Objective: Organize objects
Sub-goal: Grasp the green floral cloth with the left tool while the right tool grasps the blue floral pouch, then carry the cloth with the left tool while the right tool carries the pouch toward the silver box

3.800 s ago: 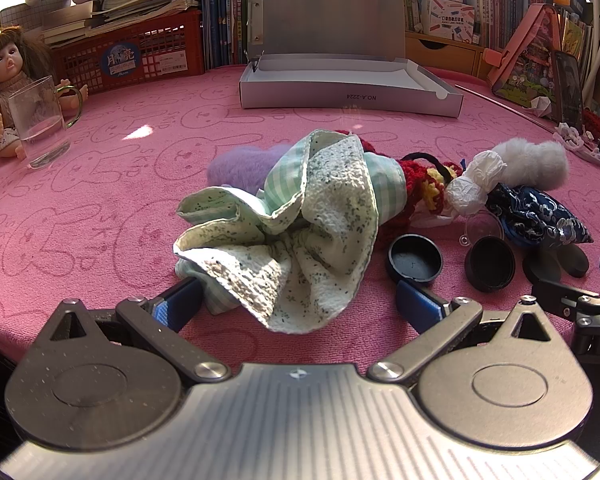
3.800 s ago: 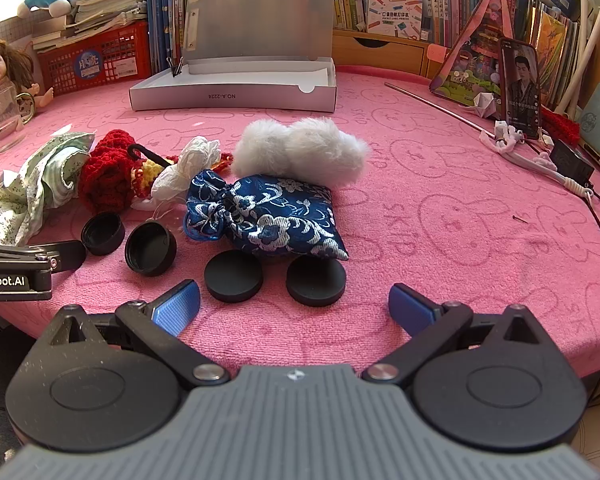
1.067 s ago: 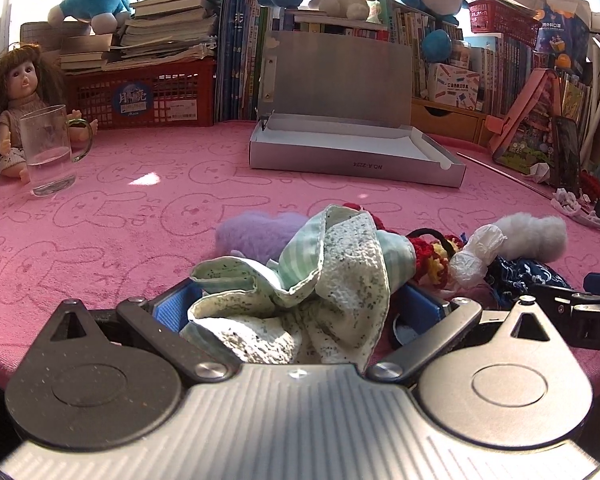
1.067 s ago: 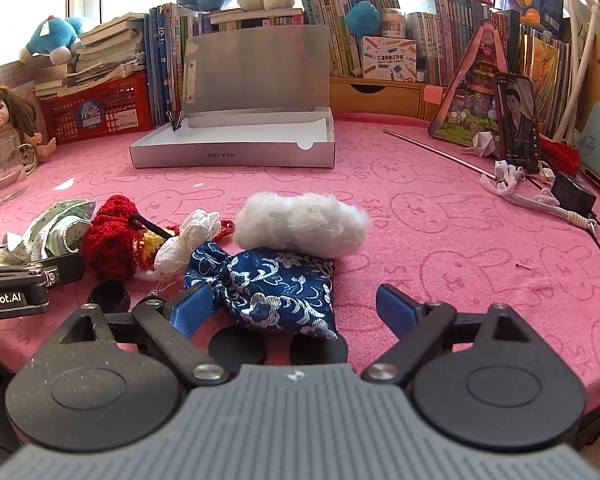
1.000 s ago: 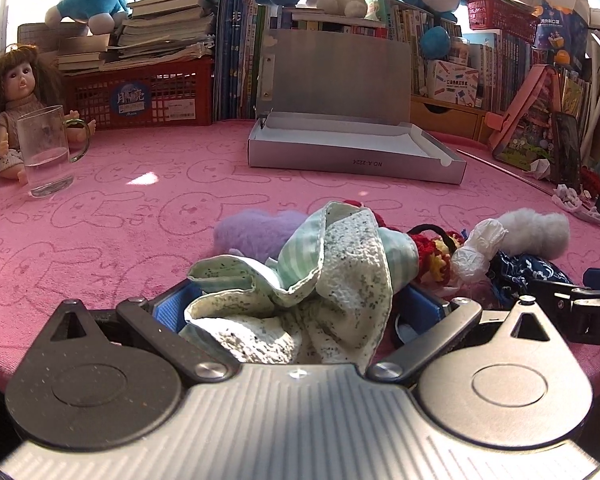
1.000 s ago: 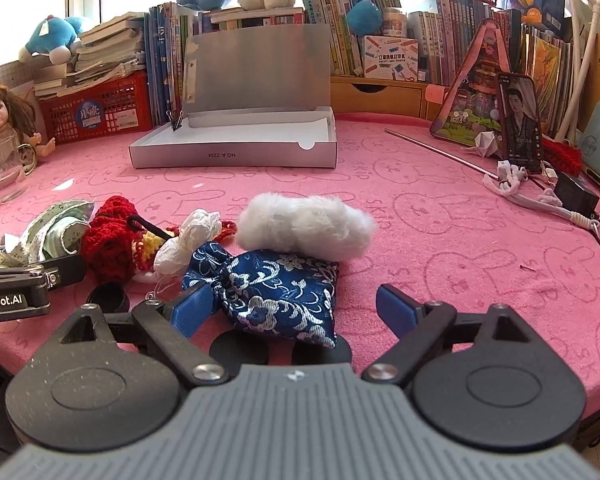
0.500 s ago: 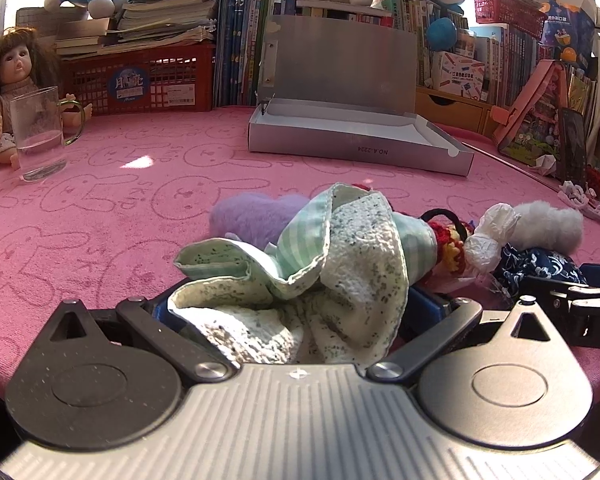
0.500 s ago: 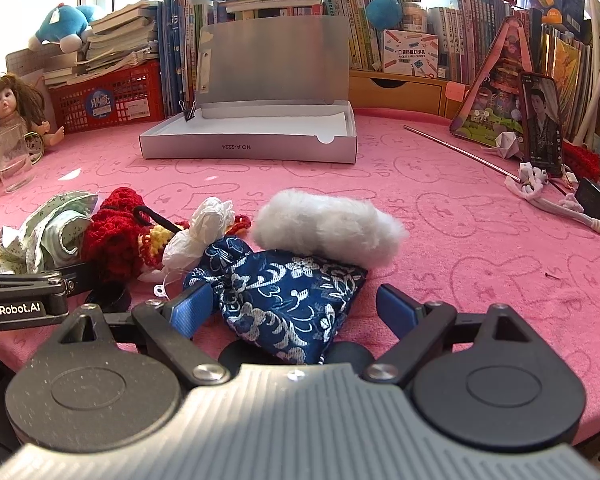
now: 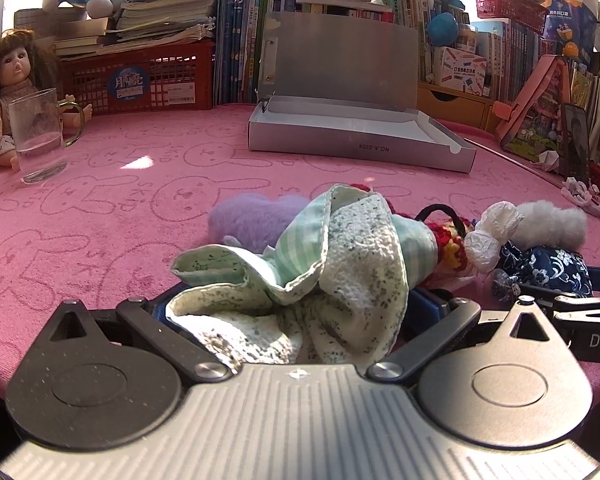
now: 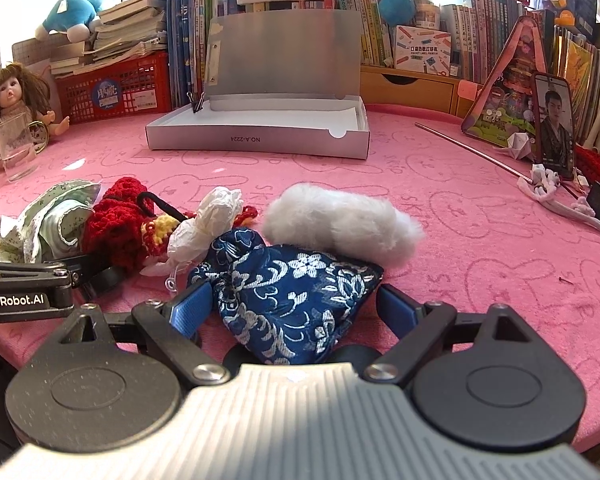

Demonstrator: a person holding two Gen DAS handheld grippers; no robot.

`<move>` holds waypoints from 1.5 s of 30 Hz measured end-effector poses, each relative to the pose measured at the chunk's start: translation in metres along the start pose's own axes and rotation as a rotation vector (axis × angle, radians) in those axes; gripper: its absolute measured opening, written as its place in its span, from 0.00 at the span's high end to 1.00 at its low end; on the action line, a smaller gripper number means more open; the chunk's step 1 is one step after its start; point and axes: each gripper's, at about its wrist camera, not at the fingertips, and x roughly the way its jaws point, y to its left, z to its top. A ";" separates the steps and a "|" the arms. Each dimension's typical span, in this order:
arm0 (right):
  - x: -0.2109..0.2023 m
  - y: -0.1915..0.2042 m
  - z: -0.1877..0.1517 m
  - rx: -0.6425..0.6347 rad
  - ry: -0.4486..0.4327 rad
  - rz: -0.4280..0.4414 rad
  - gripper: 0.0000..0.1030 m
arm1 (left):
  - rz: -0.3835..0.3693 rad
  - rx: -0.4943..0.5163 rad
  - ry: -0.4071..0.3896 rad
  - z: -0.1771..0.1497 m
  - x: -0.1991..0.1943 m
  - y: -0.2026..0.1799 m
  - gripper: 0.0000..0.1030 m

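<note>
A crumpled green-and-white cloth [image 9: 340,264] lies on the pink table between the wide-set fingers of my left gripper [image 9: 292,306]. It hides most of both blue pads, and the gripper is open. A purple fluffy piece [image 9: 252,220] sits just behind the cloth. In the right wrist view a blue floral pouch [image 10: 292,292] lies between the spread fingers of my right gripper [image 10: 294,304], which is open. Behind the pouch are a white fluffy piece [image 10: 340,220], a crumpled white wad [image 10: 208,220] and a red crochet item [image 10: 116,220]. An open grey box [image 10: 260,136] stands farther back.
Black round lids [image 10: 356,354] peek out under the pouch. A glass mug [image 9: 40,140] and a doll [image 9: 8,80] stand at the left, with a red basket [image 9: 140,80] and books behind. At the right are a phone [image 10: 554,124], a thin rod [image 10: 472,152] and a white cord [image 10: 560,200].
Both grippers have come forward since the earliest frames, so the cloth and the pouch now lie between their fingers instead of ahead of them. Over the last second they only edged closer.
</note>
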 end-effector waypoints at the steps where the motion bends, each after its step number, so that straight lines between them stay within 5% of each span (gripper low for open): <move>1: 0.001 0.000 -0.001 0.001 0.002 0.001 0.09 | -0.002 0.000 -0.008 0.000 -0.001 0.000 0.03; 10: 0.000 -0.001 -0.001 0.017 0.003 0.027 0.13 | -0.035 -0.028 -0.046 0.009 -0.015 0.009 0.38; 19: -0.016 -0.003 0.009 0.042 -0.039 0.054 0.41 | -0.097 -0.074 -0.098 0.027 -0.034 0.016 0.51; 39: -0.029 -0.003 0.029 0.035 -0.110 0.058 0.74 | -0.156 -0.128 -0.177 0.052 -0.045 0.032 0.50; 45: -0.028 -0.004 0.029 0.032 -0.111 0.044 0.76 | -0.154 -0.116 -0.159 0.047 -0.041 0.030 0.50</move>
